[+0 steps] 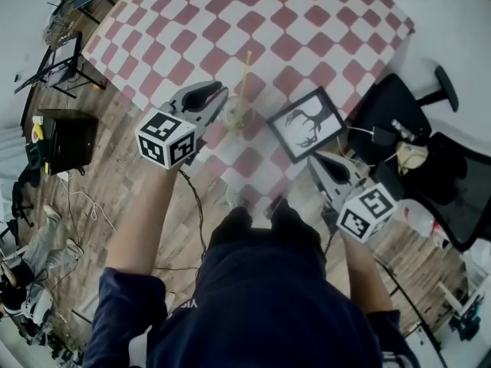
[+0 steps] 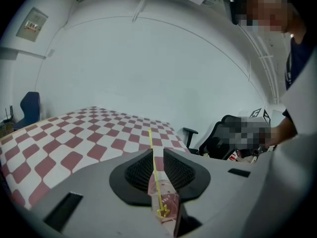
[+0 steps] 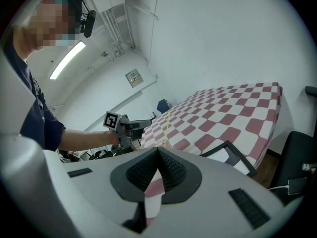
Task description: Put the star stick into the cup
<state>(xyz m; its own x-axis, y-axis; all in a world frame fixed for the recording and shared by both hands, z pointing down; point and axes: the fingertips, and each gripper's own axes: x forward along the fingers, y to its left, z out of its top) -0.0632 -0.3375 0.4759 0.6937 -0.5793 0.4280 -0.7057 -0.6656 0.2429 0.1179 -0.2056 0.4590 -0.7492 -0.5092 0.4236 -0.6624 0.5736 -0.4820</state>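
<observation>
A clear plastic cup (image 1: 238,113) stands near the front edge of the red-and-white checked table (image 1: 291,21). The thin yellow star stick (image 1: 245,71) stands in it, leaning away from me. In the left gripper view the cup (image 2: 166,202) shows through the gap between the jaws, with the star (image 2: 162,213) at its bottom and the stick (image 2: 154,167) rising from it. My left gripper (image 1: 217,92) (image 2: 157,152) hovers just left of the cup, jaws slightly apart and holding nothing. My right gripper (image 1: 318,159) (image 3: 158,151) hangs off the table's front right, shut and empty.
A black-framed deer picture (image 1: 307,125) (image 3: 228,150) lies at the table's front edge, right of the cup. A black office chair (image 1: 430,152) (image 2: 218,138) stands to the right. A black box (image 1: 69,140) and cables lie on the wood floor at left.
</observation>
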